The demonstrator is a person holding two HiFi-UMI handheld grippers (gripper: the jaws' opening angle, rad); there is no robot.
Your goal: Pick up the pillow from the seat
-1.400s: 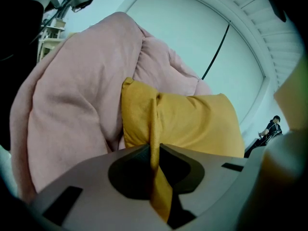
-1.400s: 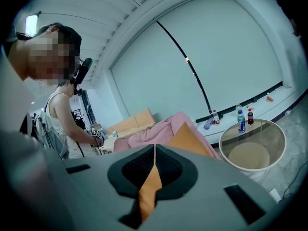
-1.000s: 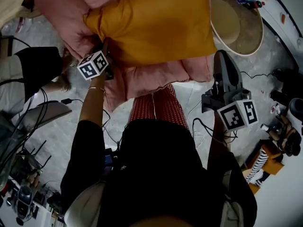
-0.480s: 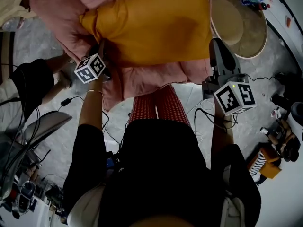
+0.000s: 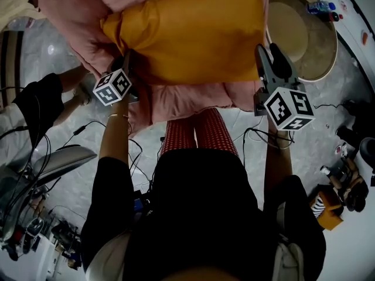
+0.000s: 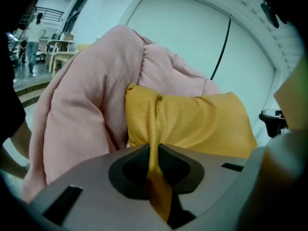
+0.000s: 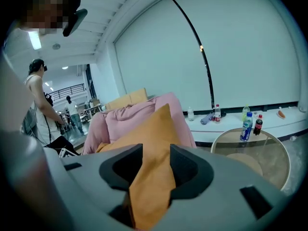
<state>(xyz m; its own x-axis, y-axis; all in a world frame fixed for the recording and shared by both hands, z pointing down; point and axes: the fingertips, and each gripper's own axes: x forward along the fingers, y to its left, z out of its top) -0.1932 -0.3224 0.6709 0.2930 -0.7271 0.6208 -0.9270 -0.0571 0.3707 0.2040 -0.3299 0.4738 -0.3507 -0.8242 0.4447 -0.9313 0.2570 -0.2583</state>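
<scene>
An orange pillow (image 5: 187,34) lies on a pink beanbag seat (image 5: 76,16). My left gripper (image 5: 126,60) is at the pillow's near left corner and is shut on a pinch of the orange fabric (image 6: 155,129), with the pink seat (image 6: 82,95) behind it. My right gripper (image 5: 266,51) is at the pillow's near right corner. Its jaws have just been opening, and the pillow's pointed corner (image 7: 154,129) lies between them. The pads (image 7: 190,165) stand apart and do not clamp the fabric.
A round glass table (image 5: 334,51) stands right of the seat, with bottles (image 5: 322,7) on a white ledge beyond it. Cables run over the floor near my feet. A seated person's leg (image 5: 41,95) is at the left. Another person (image 7: 38,105) stands farther back.
The right gripper has moved up and left from beside my hip to the pillow's right corner, and its jaws have opened around that corner. The left gripper has kept its hold.
</scene>
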